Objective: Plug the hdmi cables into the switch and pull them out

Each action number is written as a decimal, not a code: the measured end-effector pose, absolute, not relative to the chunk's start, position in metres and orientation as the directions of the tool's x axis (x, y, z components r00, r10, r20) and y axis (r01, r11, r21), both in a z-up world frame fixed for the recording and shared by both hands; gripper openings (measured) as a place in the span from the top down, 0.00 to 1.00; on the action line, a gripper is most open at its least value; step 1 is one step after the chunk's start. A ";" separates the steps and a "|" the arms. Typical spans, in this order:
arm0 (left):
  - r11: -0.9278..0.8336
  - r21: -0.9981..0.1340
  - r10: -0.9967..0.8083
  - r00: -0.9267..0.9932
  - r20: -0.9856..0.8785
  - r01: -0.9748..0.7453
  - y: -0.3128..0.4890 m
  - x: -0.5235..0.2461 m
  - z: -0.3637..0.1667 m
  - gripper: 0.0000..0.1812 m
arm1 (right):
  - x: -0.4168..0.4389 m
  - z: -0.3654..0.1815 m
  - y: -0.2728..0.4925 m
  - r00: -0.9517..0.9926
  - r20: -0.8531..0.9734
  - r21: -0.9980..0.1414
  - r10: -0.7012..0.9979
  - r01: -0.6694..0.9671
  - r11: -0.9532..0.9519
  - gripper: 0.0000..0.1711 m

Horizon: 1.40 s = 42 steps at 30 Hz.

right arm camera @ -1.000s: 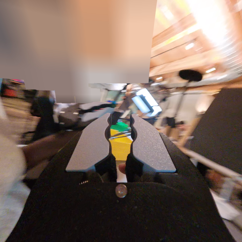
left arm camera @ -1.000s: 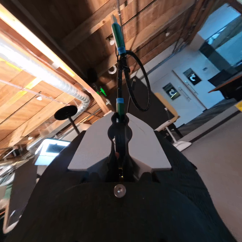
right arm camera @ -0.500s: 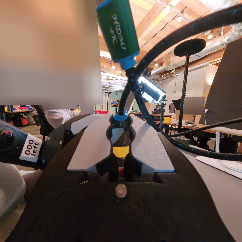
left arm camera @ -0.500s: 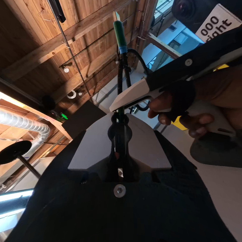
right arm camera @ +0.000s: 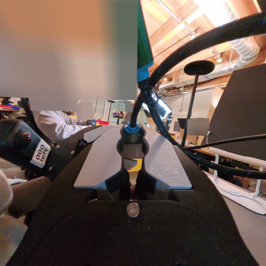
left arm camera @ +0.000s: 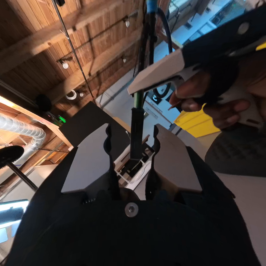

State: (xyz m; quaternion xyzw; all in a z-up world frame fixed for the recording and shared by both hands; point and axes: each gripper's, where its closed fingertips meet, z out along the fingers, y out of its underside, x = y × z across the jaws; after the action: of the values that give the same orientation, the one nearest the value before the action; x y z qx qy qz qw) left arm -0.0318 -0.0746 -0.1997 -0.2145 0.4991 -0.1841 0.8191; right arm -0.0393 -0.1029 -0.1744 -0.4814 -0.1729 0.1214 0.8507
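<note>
1. The left gripper stands released: its two grey, grainy fingers with wavy black inner edges are spread wide and touch nothing.
2. In the gap between them, ahead of the tips, hangs the switch, a slim, flat black bar seen edge-on; its lower end is free.
3. A green plug sits in the switch's upper end, and the braided black hdmi cable rises from it toward the wooden plank ceiling.
4. To the upper right of the left gripper, the right gripper is clenched on that plug, just above the switch; in its own view the plug's blue collar sits at the fingertips and the switch's dark face lies between the fingers.
5. The switch bears small pale print and the left gripper's camera housing a white label; neither is repeated here.
6. A second green plug with a blue collar hangs above the right gripper's tips, its cable looping off to the right.
7. A bare hand grips the right gripper's pale handle.
</note>
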 end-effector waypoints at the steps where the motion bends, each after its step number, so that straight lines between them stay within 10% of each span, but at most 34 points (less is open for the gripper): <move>1: 0.850 -0.523 -0.497 0.433 -0.752 0.066 -0.072 -0.031 -0.202 0.68 | -0.042 -0.176 -0.102 0.906 0.175 -0.868 0.386 -0.043 0.494 0.88; 5: 0.900 -0.434 -0.369 0.469 -0.802 -0.035 -0.066 -0.029 -0.207 0.91 | -0.059 -0.186 -0.096 0.877 0.183 -0.889 0.445 -0.046 0.456 0.88; 17: 0.857 -0.511 -0.491 0.405 -0.771 0.066 -0.068 -0.030 -0.211 0.92 | -0.059 -0.188 -0.100 0.876 0.321 -0.868 0.359 0.121 0.482 0.88; 23: 0.836 -0.538 -0.538 0.367 -0.759 0.112 -0.067 -0.028 -0.218 0.92 | -0.047 -0.189 -0.094 0.854 0.036 -0.903 0.519 -0.194 0.383 0.89; 28: 0.808 -0.573 -0.580 0.352 -0.734 0.136 -0.059 -0.026 -0.229 0.92 | -0.060 -0.201 -0.092 0.844 0.440 -0.852 0.306 0.285 0.439 0.88; 33: 0.778 -0.610 -0.624 0.298 -0.722 0.151 -0.061 -0.025 -0.232 0.92 | -0.044 -0.197 -0.090 0.866 0.065 -0.912 0.496 -0.150 0.381 0.89; 37: 0.700 -0.691 -0.713 0.227 -0.663 0.182 -0.059 -0.021 -0.240 0.92 | -0.058 -0.203 -0.092 0.830 0.492 -0.824 0.261 0.348 0.447 0.88; 42: 0.629 -0.752 -0.775 0.080 -0.627 0.195 -0.073 -0.022 -0.244 0.82 | -0.067 -0.203 -0.103 0.789 0.495 -0.821 0.364 0.288 0.493 0.88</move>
State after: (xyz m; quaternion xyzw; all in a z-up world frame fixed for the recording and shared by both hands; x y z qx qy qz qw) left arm -0.0222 -0.0734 -0.2445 -0.2496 0.5806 -0.3507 0.6911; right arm -0.0666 -0.1028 -0.2026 -0.5030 -0.3241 0.0239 0.8009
